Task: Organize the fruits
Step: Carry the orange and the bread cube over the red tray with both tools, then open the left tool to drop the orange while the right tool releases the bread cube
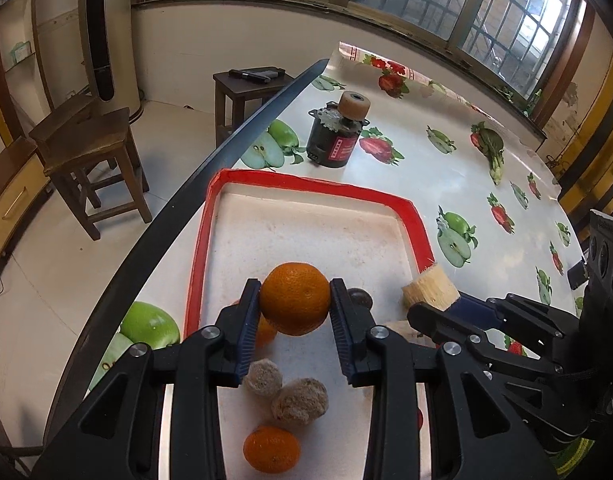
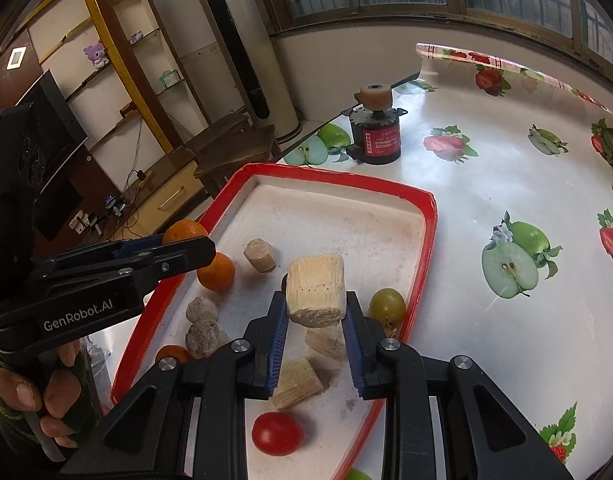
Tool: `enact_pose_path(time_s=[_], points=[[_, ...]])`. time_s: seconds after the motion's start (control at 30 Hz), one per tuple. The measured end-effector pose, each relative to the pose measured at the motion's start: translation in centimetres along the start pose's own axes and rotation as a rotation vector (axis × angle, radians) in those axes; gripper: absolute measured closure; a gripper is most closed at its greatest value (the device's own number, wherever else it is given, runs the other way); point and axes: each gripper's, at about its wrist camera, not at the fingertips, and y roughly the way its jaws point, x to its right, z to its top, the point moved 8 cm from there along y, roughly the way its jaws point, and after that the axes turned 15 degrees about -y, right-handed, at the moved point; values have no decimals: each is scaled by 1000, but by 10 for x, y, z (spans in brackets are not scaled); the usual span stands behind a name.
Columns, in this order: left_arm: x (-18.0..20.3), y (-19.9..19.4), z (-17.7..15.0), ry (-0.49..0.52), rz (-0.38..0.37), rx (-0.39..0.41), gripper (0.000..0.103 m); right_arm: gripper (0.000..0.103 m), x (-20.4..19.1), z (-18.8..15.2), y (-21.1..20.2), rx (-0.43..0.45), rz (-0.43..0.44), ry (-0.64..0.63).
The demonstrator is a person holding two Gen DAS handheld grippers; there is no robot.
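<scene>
My left gripper is shut on an orange and holds it above the red-rimmed white tray. My right gripper is shut on a pale sugarcane chunk above the tray's right side. In the tray lie another orange, a small orange, two brown rough balls, more cane chunks, a red tomato and a green grape. The left gripper also shows in the right wrist view, the right in the left wrist view.
A black motor with a tan roller stands on the fruit-print tablecloth beyond the tray. The table's dark edge runs along the left. Wooden stools stand on the floor left of it.
</scene>
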Motion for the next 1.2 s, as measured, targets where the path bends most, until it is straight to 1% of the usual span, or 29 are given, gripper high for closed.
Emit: enact_pose_path(time_s=[0.3, 0.47, 0.7, 0.93, 1.07, 1.2], points=[[-4, 31, 21, -17, 55, -13, 71, 76, 17, 20, 23, -16, -13, 14], [-6, 46, 29, -19, 86, -20, 71, 75, 25, 25, 37, -38, -19, 12], [-8, 61, 34, -22, 111, -32, 71, 75, 31, 24, 54, -68, -27, 6], [-8, 79, 33, -26, 133, -65, 71, 75, 36, 19, 64, -91, -32, 7], [-7, 81, 33, -26, 135, -65, 71, 75, 36, 17, 68, -105, -30, 2], [-6, 82, 34, -24, 133, -68, 71, 72, 38, 16, 72, -112, -32, 5]])
